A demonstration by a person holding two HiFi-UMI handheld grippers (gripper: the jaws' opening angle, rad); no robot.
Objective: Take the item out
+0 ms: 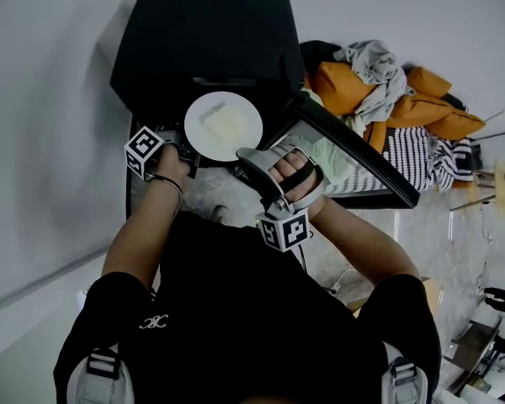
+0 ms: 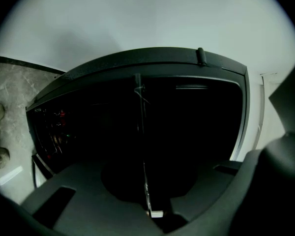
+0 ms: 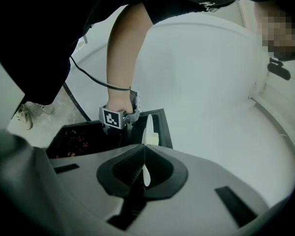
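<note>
A white plate (image 1: 223,124) with a pale piece of food (image 1: 225,122) on it hangs level in front of the open black microwave (image 1: 202,49). My left gripper (image 1: 189,154) is shut on the plate's left rim, and my right gripper (image 1: 244,160) is shut on its near right rim. In the left gripper view the plate (image 2: 146,195) shows edge-on as a thin line between the closed jaws (image 2: 150,211), with the dark cavity behind it. In the right gripper view the plate (image 3: 148,132) also runs edge-on from the closed jaws (image 3: 145,173) towards the left gripper (image 3: 130,124).
The microwave door (image 1: 345,154) stands open to the right of the plate. A heap of orange and grey clothes (image 1: 387,91) and a striped cloth (image 1: 421,158) lie beyond the door. A white wall (image 1: 50,99) rises on the left.
</note>
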